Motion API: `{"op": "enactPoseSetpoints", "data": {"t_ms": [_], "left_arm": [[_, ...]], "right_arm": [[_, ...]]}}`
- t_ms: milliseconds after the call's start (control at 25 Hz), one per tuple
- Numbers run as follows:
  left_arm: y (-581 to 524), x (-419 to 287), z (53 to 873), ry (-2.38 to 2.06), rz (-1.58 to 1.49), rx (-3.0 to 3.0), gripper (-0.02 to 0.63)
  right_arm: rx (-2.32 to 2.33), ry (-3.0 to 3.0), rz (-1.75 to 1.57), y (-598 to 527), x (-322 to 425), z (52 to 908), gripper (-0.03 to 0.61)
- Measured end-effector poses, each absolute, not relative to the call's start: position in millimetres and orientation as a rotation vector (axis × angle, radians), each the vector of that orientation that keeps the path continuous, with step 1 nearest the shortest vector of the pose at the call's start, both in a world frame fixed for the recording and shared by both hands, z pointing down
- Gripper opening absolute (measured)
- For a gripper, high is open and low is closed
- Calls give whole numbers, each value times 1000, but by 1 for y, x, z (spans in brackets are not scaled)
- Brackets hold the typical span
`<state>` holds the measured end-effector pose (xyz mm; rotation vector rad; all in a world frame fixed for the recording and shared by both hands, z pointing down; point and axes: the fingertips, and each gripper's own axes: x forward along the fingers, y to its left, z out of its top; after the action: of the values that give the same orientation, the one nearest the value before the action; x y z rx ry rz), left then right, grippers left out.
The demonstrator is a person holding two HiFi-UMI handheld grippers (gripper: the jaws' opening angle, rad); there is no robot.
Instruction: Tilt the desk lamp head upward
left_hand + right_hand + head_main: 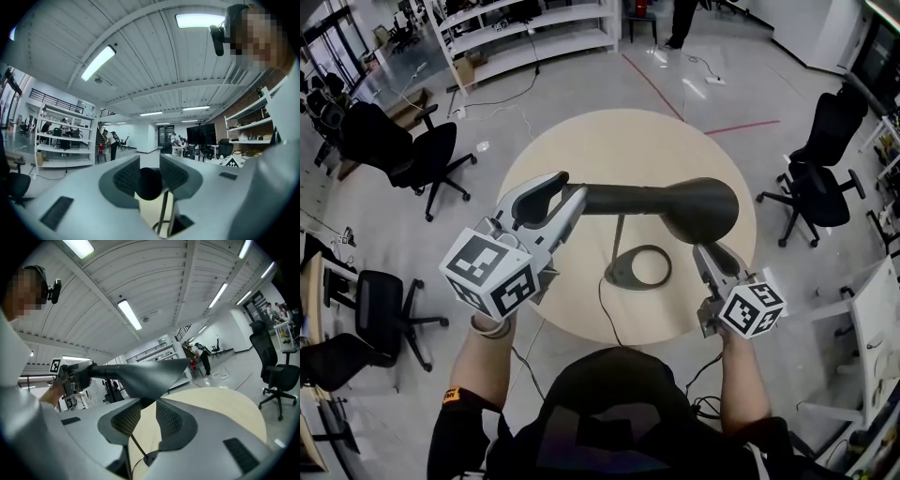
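A dark grey desk lamp stands on the round pale table (581, 150). Its ring base (639, 267) is near the front edge, and a thin stem rises to a level arm (619, 199) and a flared head (698, 208). My left gripper (567, 202) is shut on the arm's rear end, which shows as a dark round stub (149, 183) between its pads. My right gripper (712, 251) sits under the head's near rim. In the right gripper view the head (145, 376) dips between the narrow-set jaws of that gripper (146, 406).
Black office chairs stand around the table at the left (422, 155), front left (380, 309) and right (820, 183). A white shelf unit (525, 33) lines the far side. The lamp's cable (605, 319) runs off the table's front edge.
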<state>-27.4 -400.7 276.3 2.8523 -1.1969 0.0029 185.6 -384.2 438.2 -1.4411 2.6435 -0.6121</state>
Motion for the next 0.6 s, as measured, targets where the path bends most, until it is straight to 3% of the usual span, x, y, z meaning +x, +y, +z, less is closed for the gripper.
{"op": "enactPoseSetpoints", "data": {"t_ms": [600], "left_arm": [[-395, -39, 311, -1125, -134, 2738, 173]], "right_arm": [[-1590, 2742, -279, -386, 213, 369, 100]]}}
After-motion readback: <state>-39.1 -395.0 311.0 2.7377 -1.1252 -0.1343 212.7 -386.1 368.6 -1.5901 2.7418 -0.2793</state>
